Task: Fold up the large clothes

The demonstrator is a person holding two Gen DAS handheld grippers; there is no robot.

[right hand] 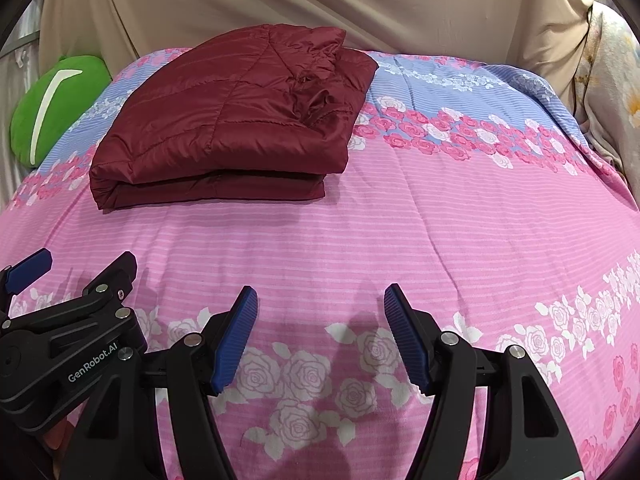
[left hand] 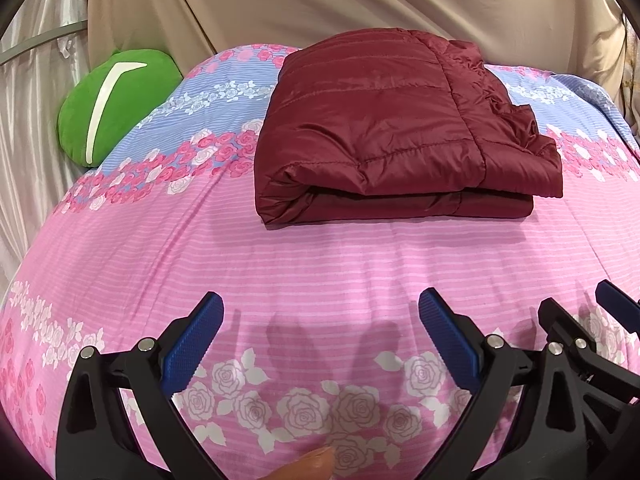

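Observation:
A dark red quilted jacket (left hand: pixel 400 128) lies folded in a compact stack on the pink and blue floral bedsheet (left hand: pixel 320 256). It also shows in the right wrist view (right hand: pixel 228 120), at upper left. My left gripper (left hand: pixel 320 308) is open and empty, hovering over the sheet well in front of the jacket. My right gripper (right hand: pixel 320 300) is open and empty, over the sheet in front and to the right of the jacket. Each gripper appears at the edge of the other's view: the right one (left hand: pixel 592 344) and the left one (right hand: pixel 60 320).
A green cushion (left hand: pixel 108 104) with a white stripe lies at the bed's far left, also in the right wrist view (right hand: pixel 52 108). Beige cloth (left hand: pixel 320 4) hangs behind the bed. A light floral fabric (right hand: pixel 616 92) stands at the right side.

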